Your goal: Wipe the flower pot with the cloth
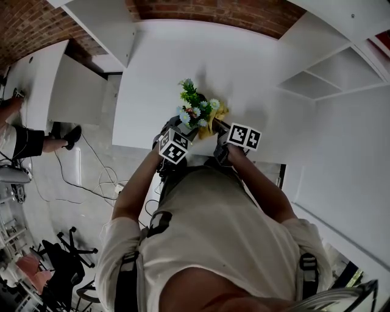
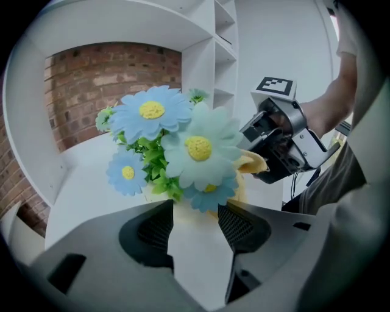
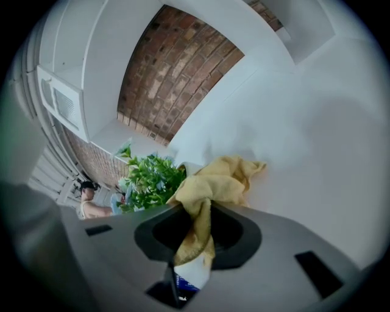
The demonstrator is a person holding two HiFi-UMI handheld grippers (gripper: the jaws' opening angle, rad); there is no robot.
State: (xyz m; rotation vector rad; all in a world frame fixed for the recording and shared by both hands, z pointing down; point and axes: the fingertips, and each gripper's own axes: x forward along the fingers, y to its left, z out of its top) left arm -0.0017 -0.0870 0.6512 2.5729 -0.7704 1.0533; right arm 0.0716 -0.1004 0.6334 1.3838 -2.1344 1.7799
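A white flower pot (image 2: 198, 244) with blue and white daisies (image 2: 198, 149) stands near the front edge of the white table (image 1: 256, 79). My left gripper (image 2: 195, 210) is closed on the pot, which fills the gap between its wide-set jaws. My right gripper (image 3: 196, 213) is shut on a yellow cloth (image 3: 219, 177), bunched and sticking out ahead of the jaws. The cloth lies against the pot's right side, beside the green leaves (image 3: 149, 180). In the head view both grippers flank the plant (image 1: 196, 109), left gripper (image 1: 186, 131) and right gripper (image 1: 214, 131), with the cloth (image 1: 214, 117) between.
White shelving (image 1: 317, 79) rises on the right and a brick wall (image 1: 207, 9) runs behind the table. Left of the table, a person (image 1: 24, 140) sits by a second white desk (image 1: 36, 73). Cables and black chairs (image 1: 67, 256) are on the floor.
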